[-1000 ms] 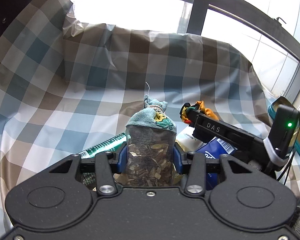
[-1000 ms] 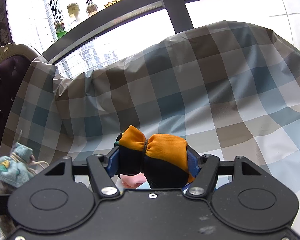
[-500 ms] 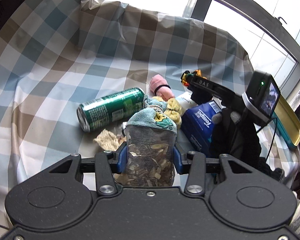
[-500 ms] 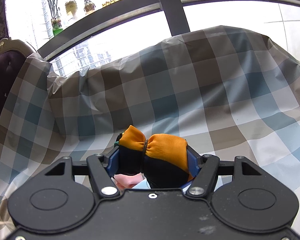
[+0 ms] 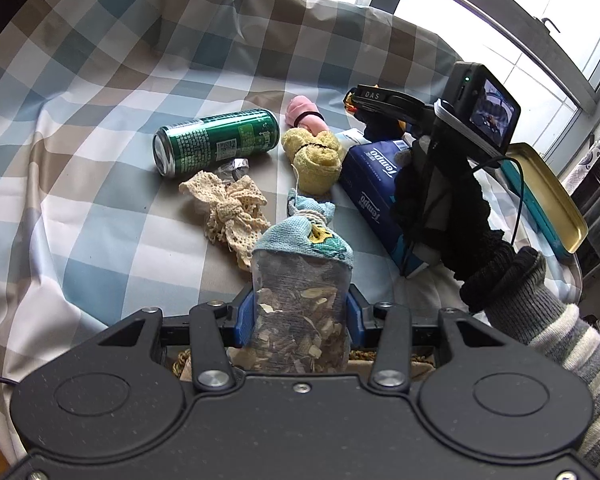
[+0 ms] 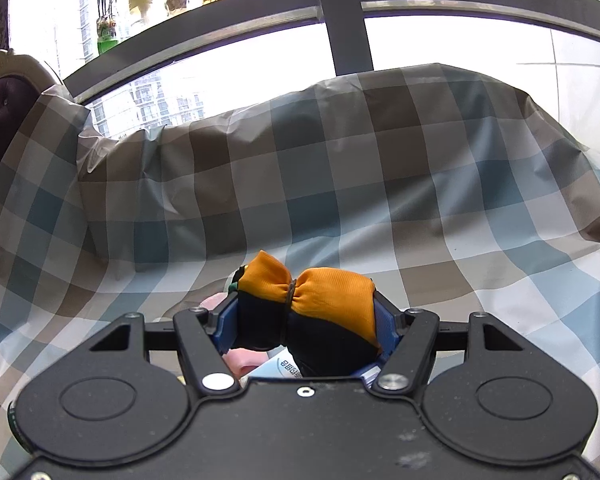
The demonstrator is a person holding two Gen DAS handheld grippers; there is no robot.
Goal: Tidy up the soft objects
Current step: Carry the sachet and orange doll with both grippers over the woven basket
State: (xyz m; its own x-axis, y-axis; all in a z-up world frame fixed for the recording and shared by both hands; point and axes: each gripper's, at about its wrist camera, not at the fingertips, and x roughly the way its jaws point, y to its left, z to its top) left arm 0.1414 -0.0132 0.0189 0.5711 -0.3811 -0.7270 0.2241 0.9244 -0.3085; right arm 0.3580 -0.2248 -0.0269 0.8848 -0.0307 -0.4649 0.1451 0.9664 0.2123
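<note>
Currently L gripper clamped on a mesh sachet of dried bits w/ blue knit top tied by cord; blue pads press both its sides, sachet upright, sticking out toward 12 o'clock. R gripper clamped on an orange-and-black fabric bundle, cinched mid w/ a dark band, pads against both ends.

L wrist view, on checked cloth:
- green can on its side at 11 o'clock from sachet, open end facing lower left.
- cream lace bundle just below can, at 10 o'clock from sachet top, near it; touching or not, can't tell.
- yellow knit roll at 12 o'clock, just past sachet's tied tip.
- pink roll w/ dark band beyond yellow one, touching it.
- blue tissue pack at 1 o'clock, beside yellow roll, partly hidden by R gripper body.
- white item behind pack, too hidden to ID.
- open teal tin w/ gold inside at 2 o'clock, far R edge.
- person's black-gloved hand holds R gripper's handle, striped grey sleeve at 3 o'clock.

R wrist view: bundle held above pink roll and tissue pack, both partly seen under jaws. Cloth rises at 12 o'clock over a backrest; window w/ plants on ledge behind.
</note>
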